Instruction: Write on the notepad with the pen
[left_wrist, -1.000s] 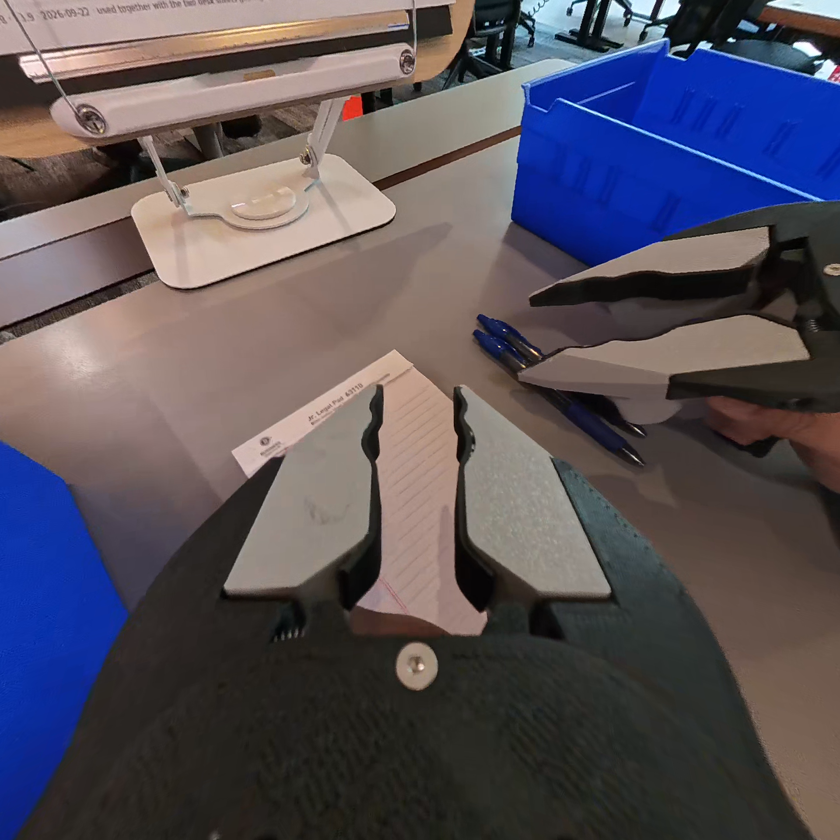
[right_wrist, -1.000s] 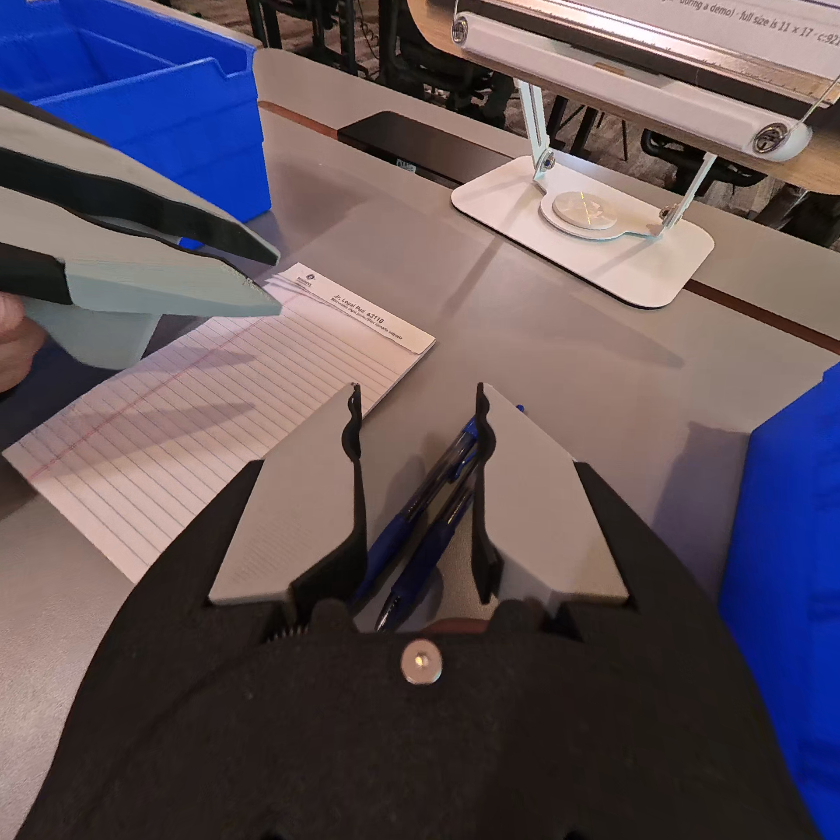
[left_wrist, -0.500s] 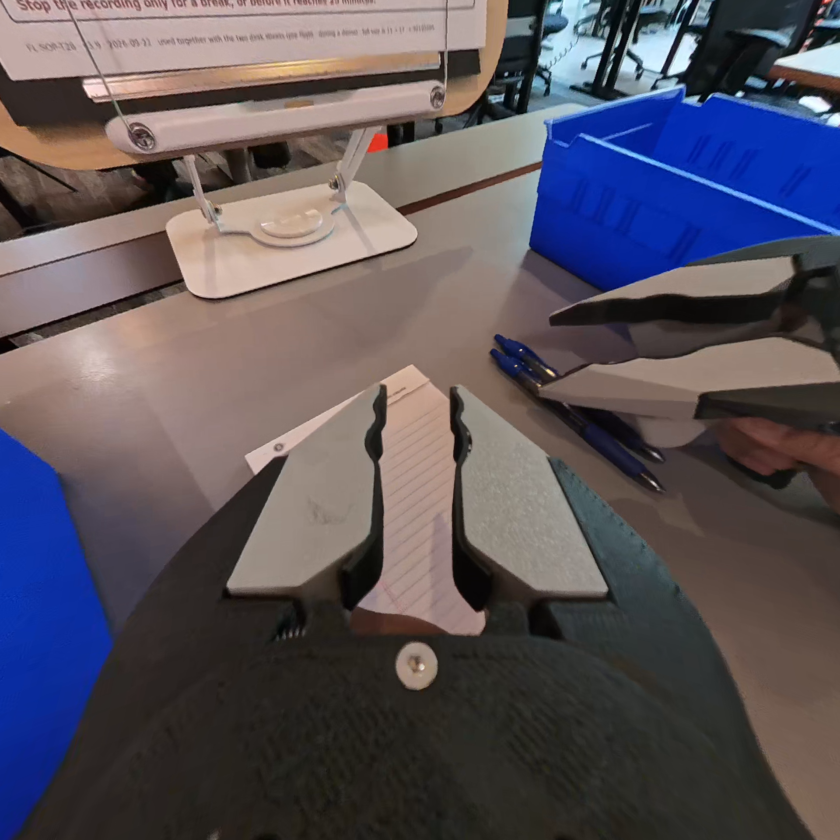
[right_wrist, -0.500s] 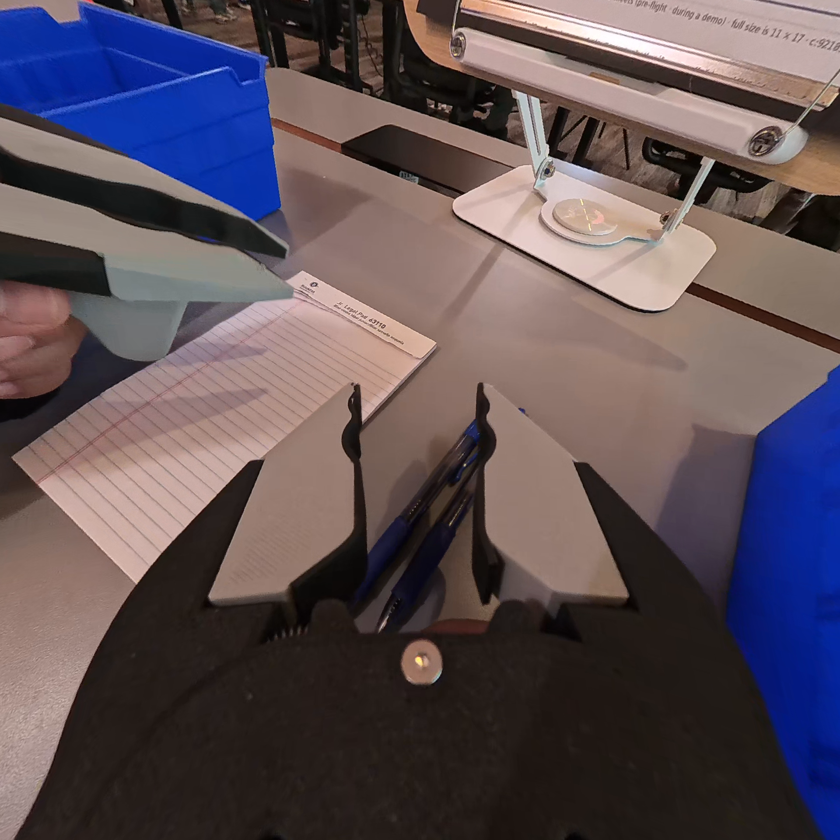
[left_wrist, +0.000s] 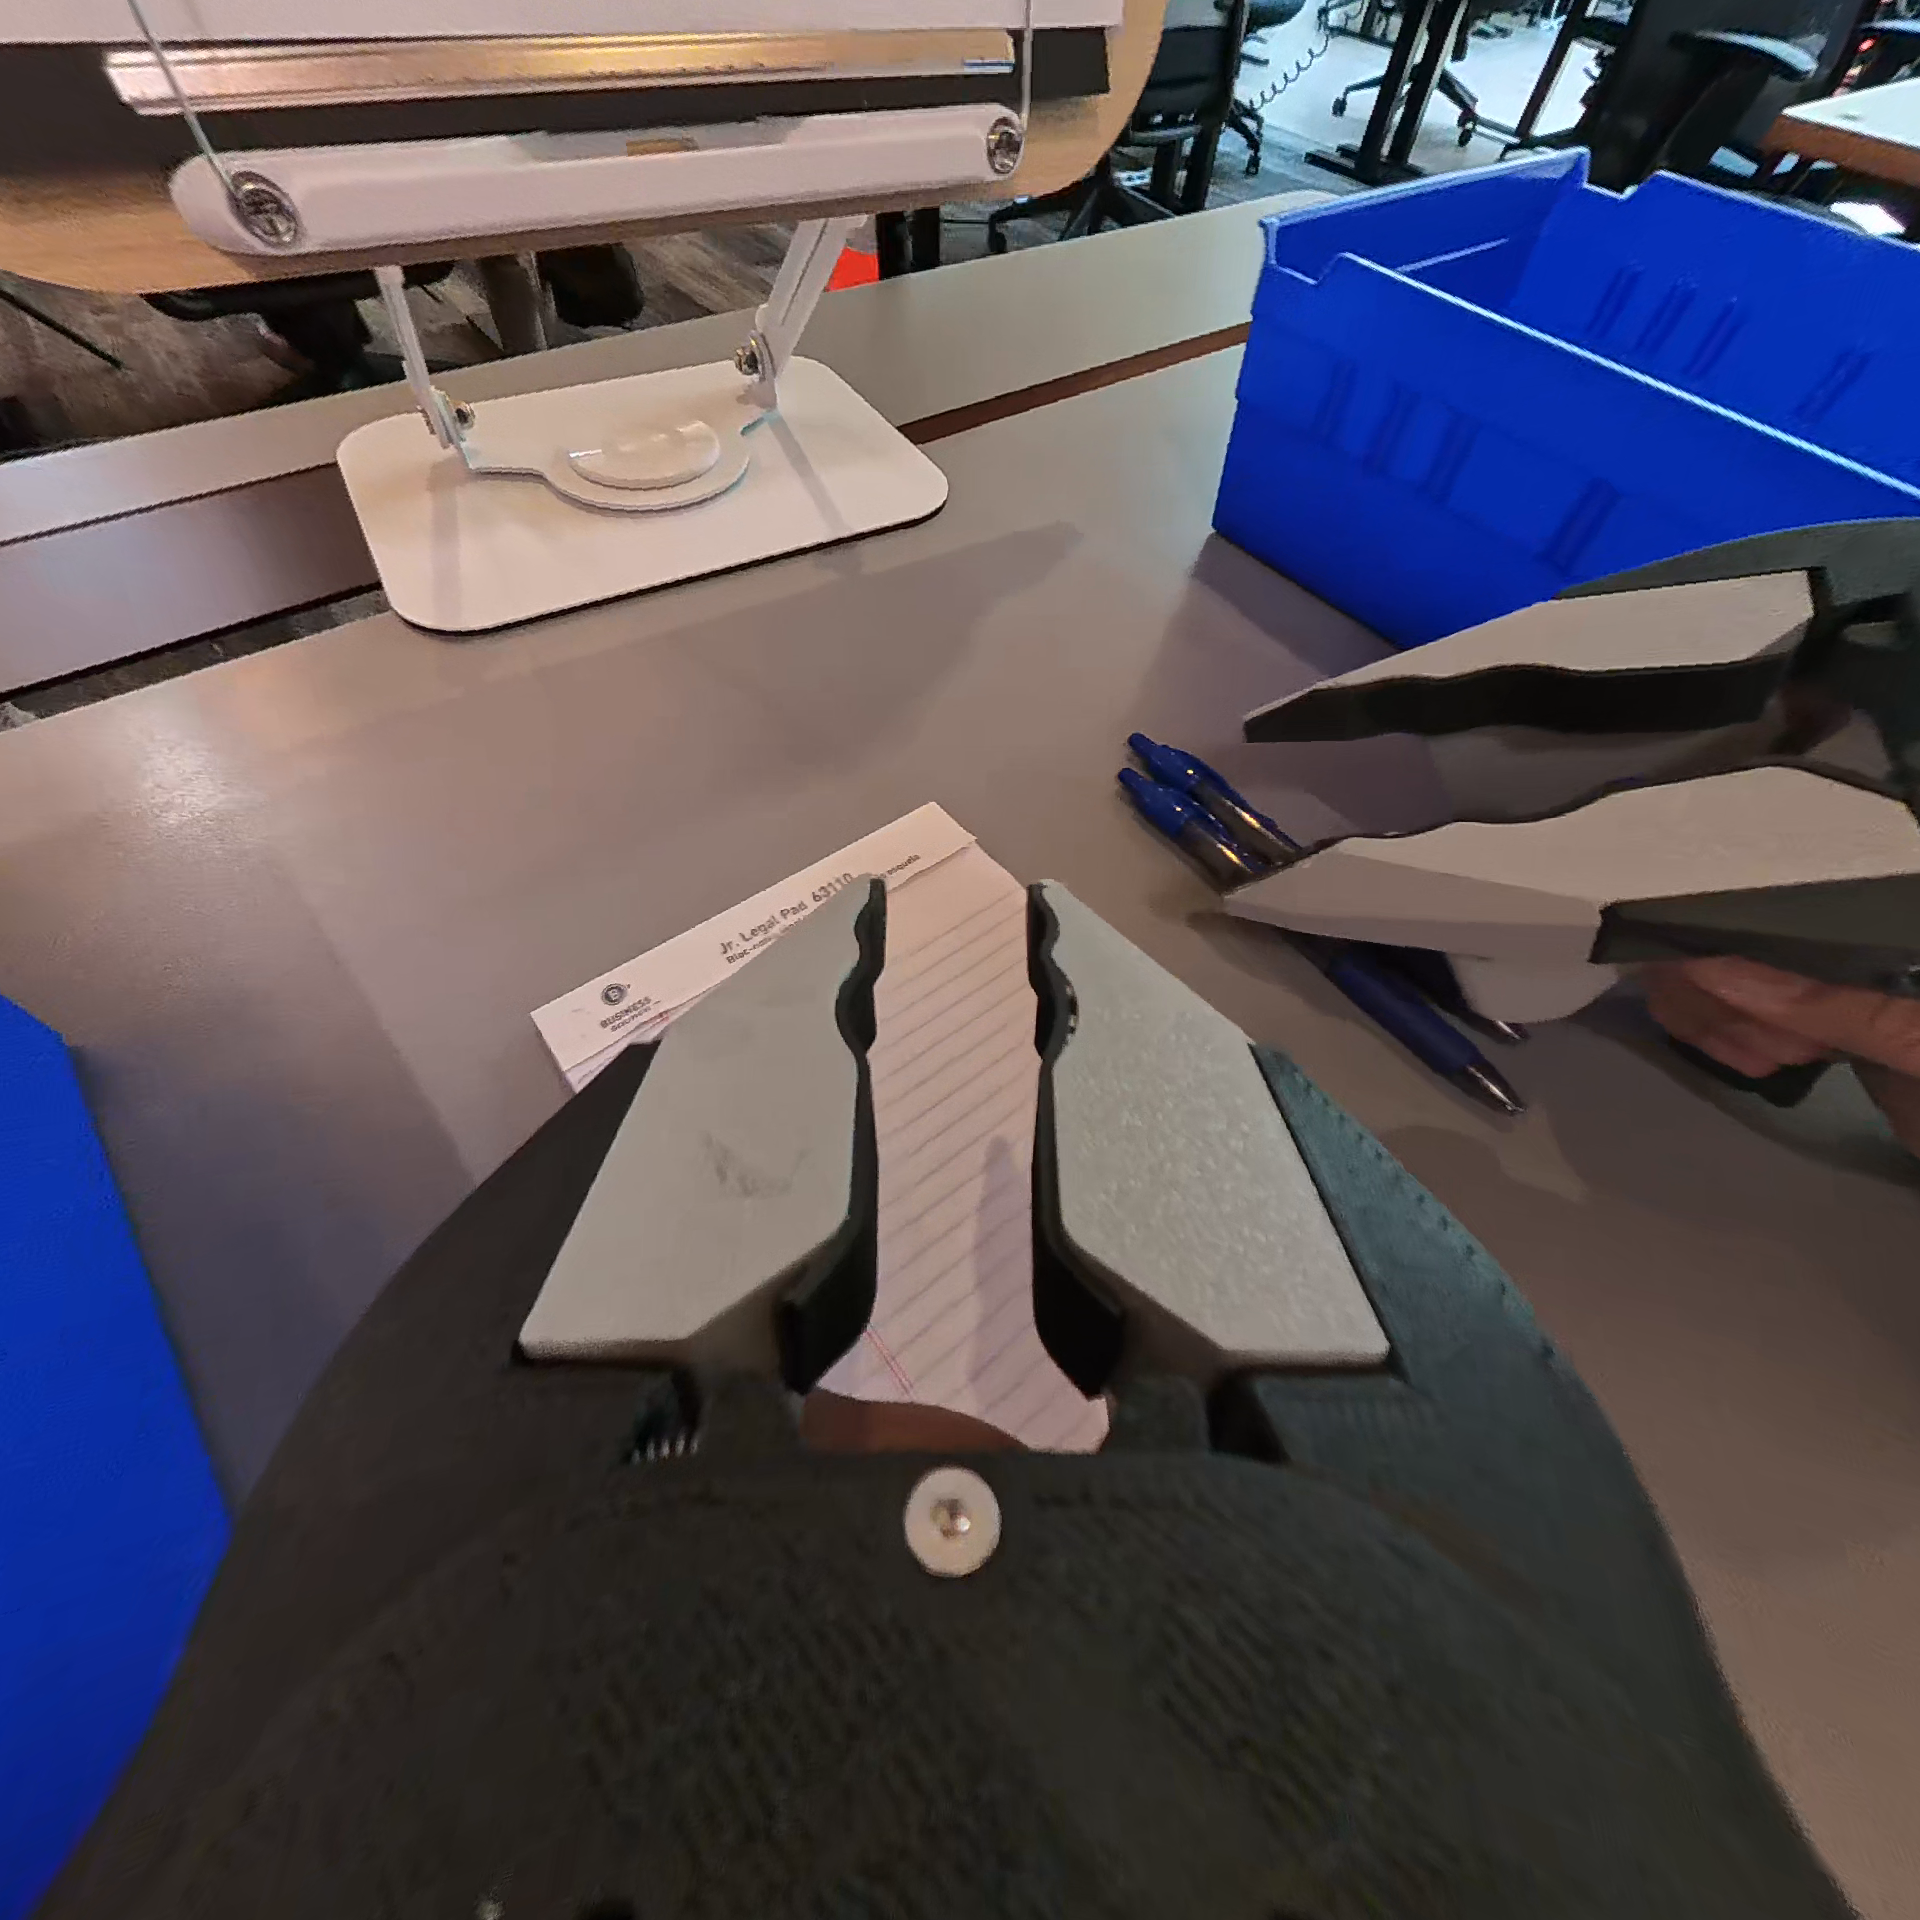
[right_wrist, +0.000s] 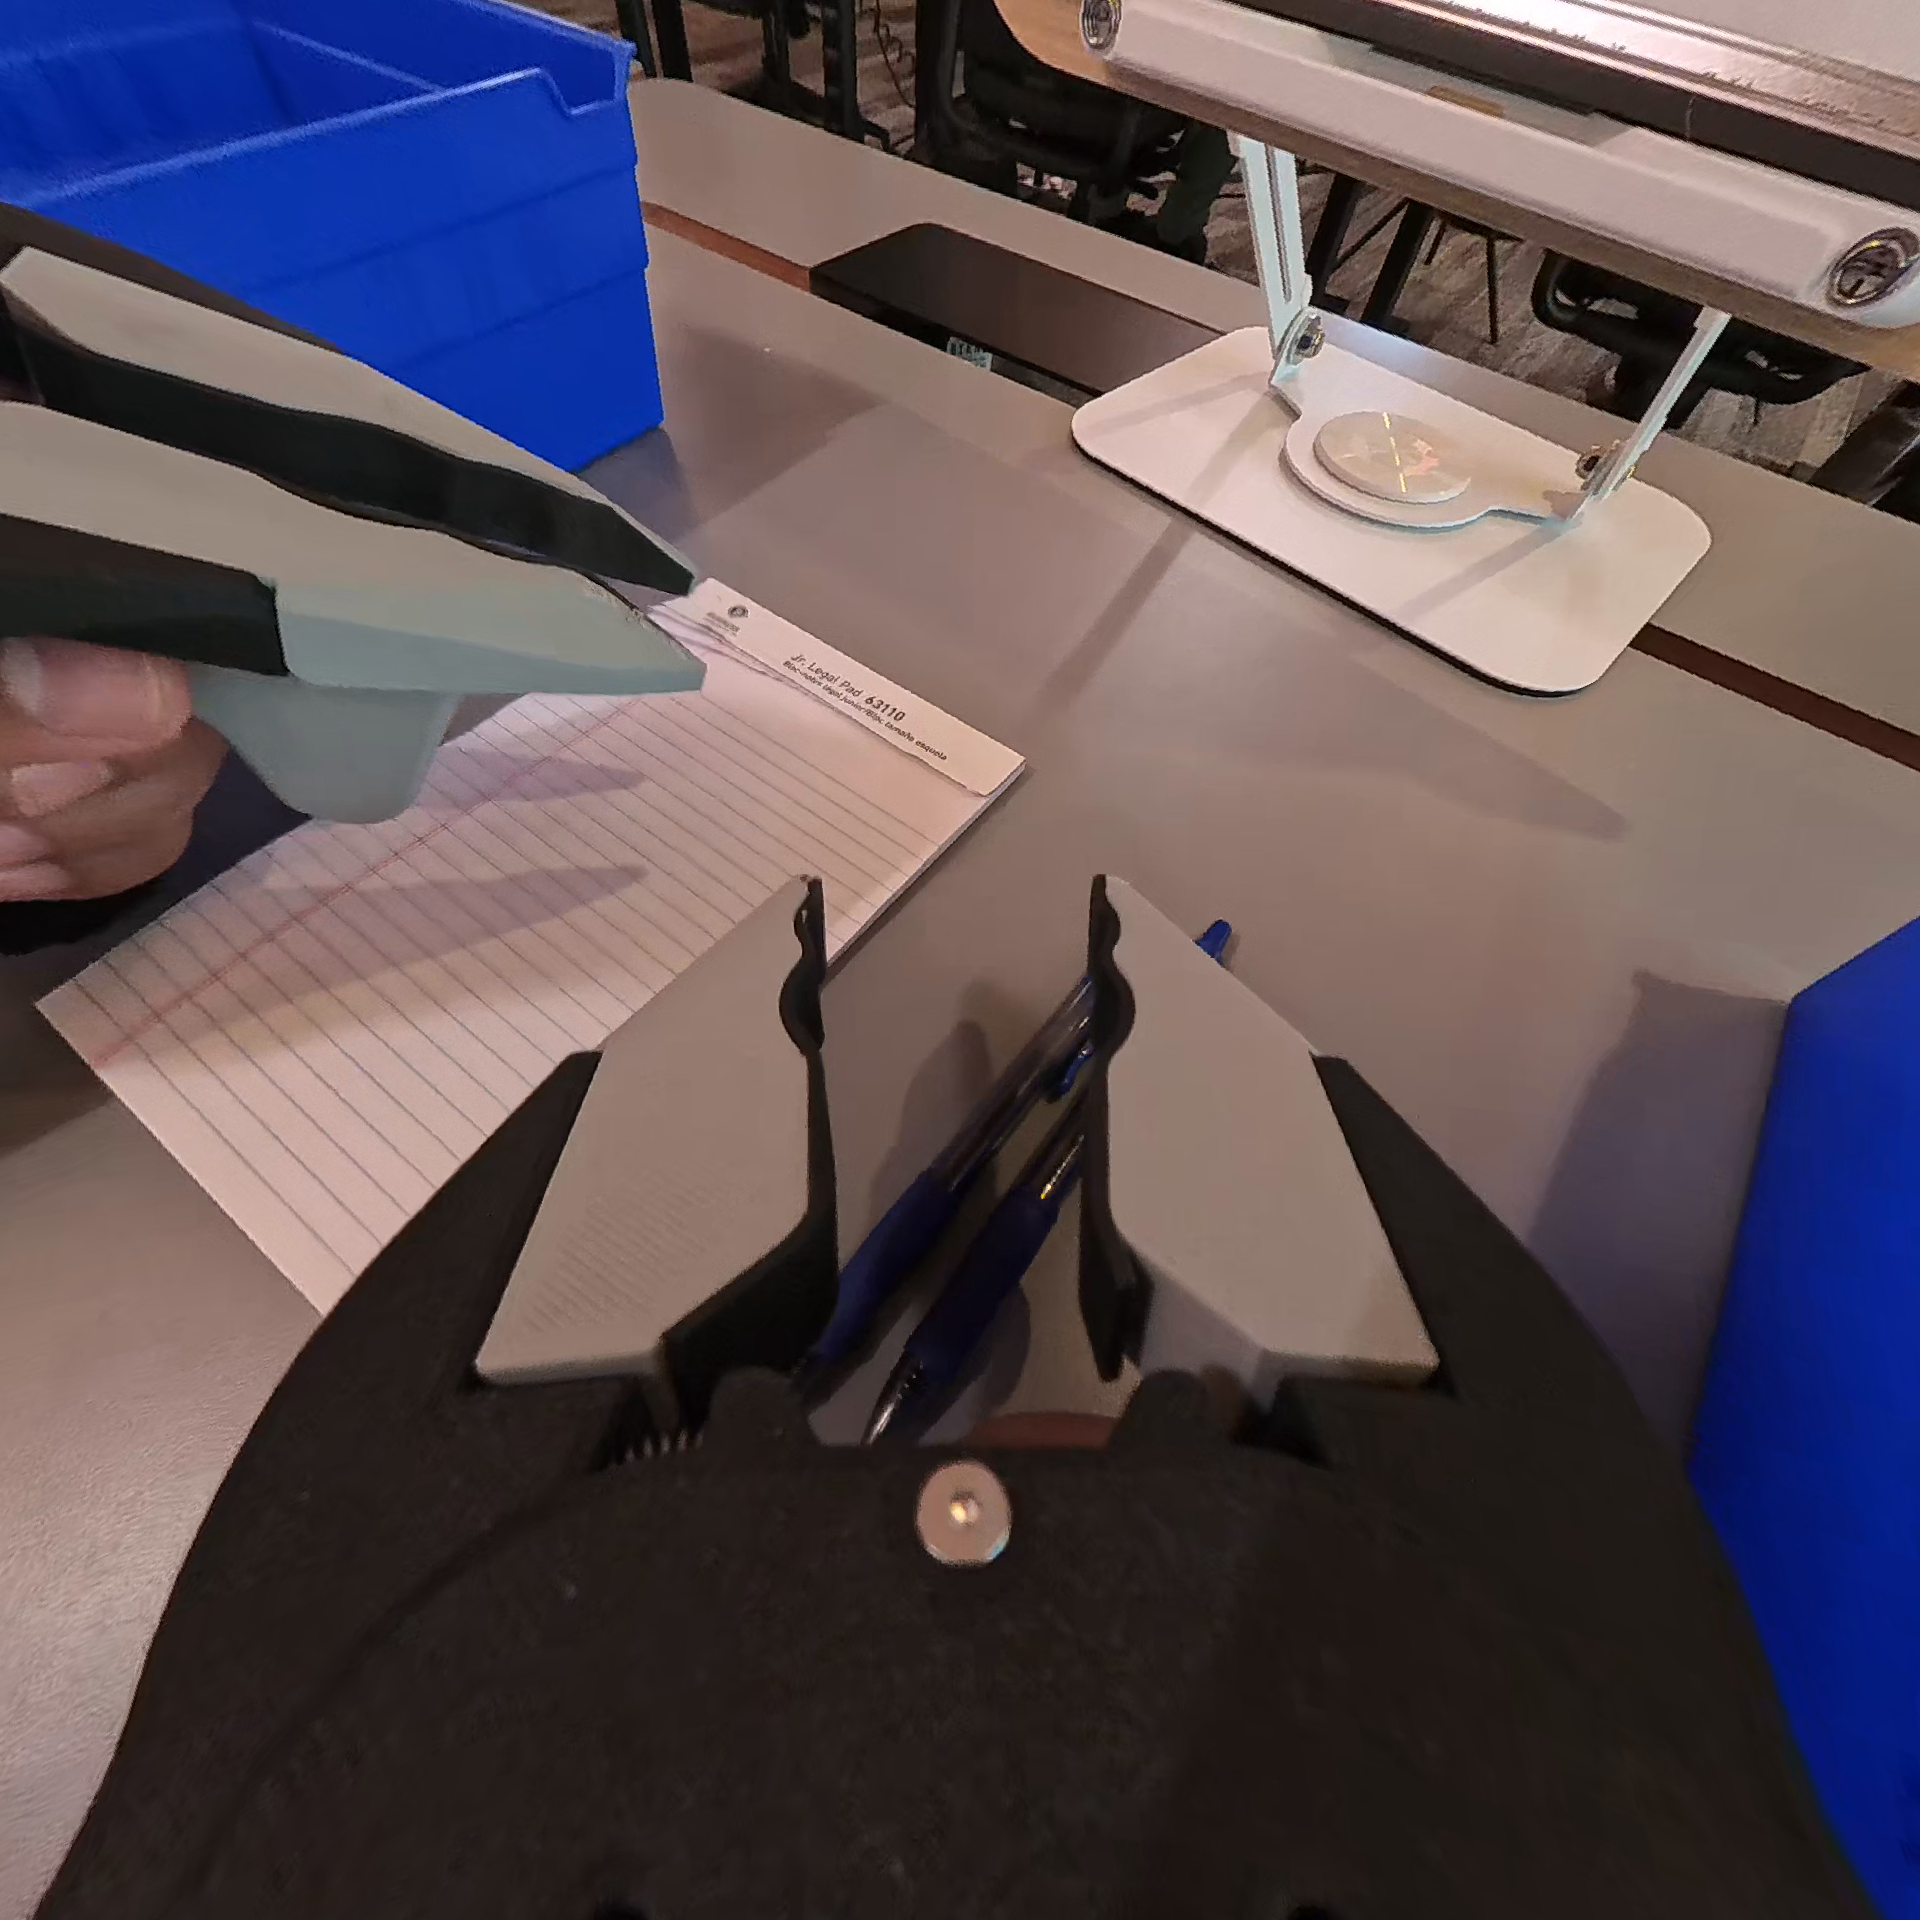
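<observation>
A white lined notepad (right_wrist: 499, 966) lies on the grey table (right_wrist: 1299, 831). My left gripper (left_wrist: 954, 899) is open and empty, hovering over the notepad (left_wrist: 951, 1101); it also shows in the right wrist view (right_wrist: 686, 623) above the pad's top edge. Two blue pens (right_wrist: 966, 1174) lie side by side on the table to the right of the pad. My right gripper (right_wrist: 954, 914) is open, held just above the pens with its fingers to either side of them. In the left wrist view it (left_wrist: 1236, 821) hangs over the pens (left_wrist: 1195, 800).
A white stand (left_wrist: 644, 499) holding a board is at the back of the table. A blue bin (left_wrist: 1558, 416) stands at the right, another blue bin (right_wrist: 343, 208) at the left. A hand (right_wrist: 73, 769) holds the left gripper.
My left gripper has drawn back a little and tilted up over the notepad. The right gripper stays over the two pens, still open.
</observation>
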